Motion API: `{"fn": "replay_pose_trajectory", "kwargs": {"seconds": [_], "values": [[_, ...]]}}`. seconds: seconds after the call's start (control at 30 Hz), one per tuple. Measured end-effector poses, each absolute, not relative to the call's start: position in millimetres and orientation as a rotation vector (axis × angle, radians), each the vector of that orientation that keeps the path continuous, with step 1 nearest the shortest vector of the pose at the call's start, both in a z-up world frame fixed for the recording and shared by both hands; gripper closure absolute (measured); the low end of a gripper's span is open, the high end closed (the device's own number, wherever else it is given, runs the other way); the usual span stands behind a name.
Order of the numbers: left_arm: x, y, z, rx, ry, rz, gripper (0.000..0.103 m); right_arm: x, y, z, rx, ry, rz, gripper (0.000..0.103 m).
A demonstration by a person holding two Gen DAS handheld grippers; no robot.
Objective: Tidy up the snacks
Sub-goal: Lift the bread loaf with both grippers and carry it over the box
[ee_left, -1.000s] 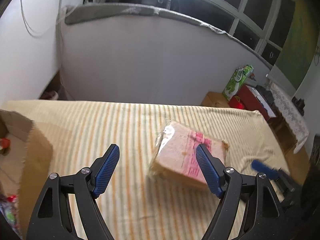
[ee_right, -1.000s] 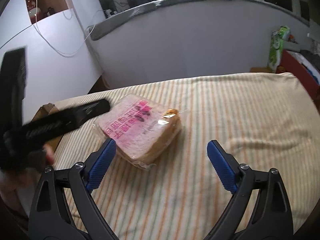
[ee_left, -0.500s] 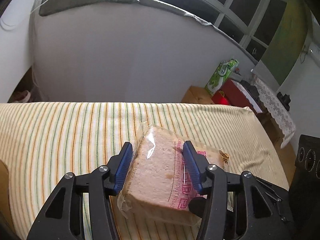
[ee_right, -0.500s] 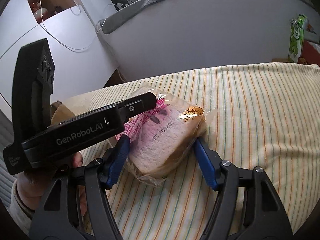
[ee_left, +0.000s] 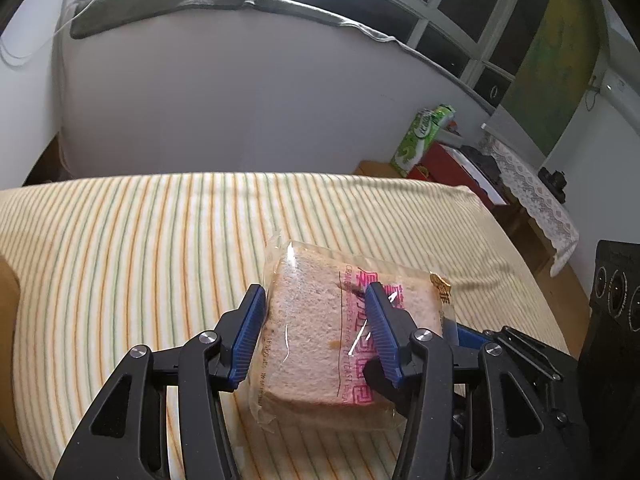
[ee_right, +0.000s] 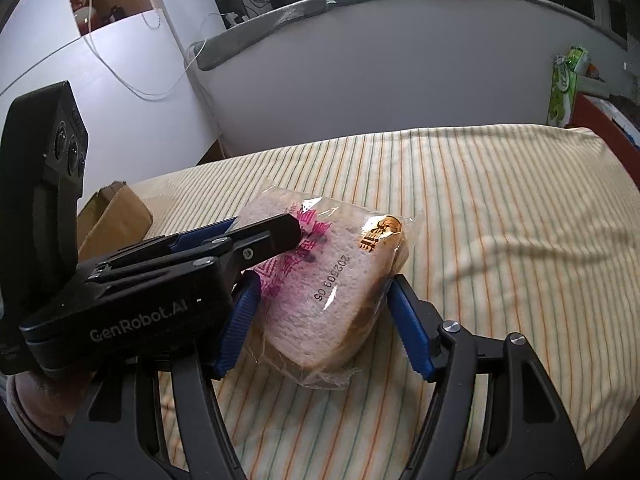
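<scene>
- Left tongs [ee_left: 312, 332] are pinching the wrapped toast pack [ee_left: 324, 332] across its width.
- Right tongs [ee_right: 320, 320] are bracketing its near corner, half-open, contact unclear.
- Pack is lying on the striped bed [ee_left: 140, 240]; cardboard box [ee_right: 114, 216] is sitting leftward.

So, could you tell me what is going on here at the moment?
A person with a handheld gripper in each hand is picking up a bagged sandwich from a striped tablecloth. The left gripper and the right gripper both close on the pack from different sides; it looks barely raised, if at all. A cardboard box sits just beyond the left gripper, a likely destination.
</scene>
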State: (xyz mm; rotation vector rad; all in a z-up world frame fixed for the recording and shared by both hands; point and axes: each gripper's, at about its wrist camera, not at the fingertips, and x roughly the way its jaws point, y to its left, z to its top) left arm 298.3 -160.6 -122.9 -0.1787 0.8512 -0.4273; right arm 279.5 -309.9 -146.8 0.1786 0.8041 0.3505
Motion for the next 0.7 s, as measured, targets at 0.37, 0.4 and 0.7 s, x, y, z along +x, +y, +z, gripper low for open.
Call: {"fn": "replay_pose_trajectory", "kwargs": {"seconds": [0.37, 0.4, 0.7], "values": [[260.1, -173.0, -111.2, -0.124, 0.786, -0.417, 0.053, 248.8, -307.3, -130.6, 0.113, 0.722, 0.326, 0.034], [258.0, -173.7, -109.3, -0.123, 0.778, -0.417, 0.053, 245.1, -307.7, -127.3, 0.113, 0.707, 0.327, 0.034], [221.9, -167.1, -53.4, -0.117, 0.637, -0.419, 0.053, 193.1, -302.0, -50.8, 0.062, 0.534, 0.322, 0.034]]}}
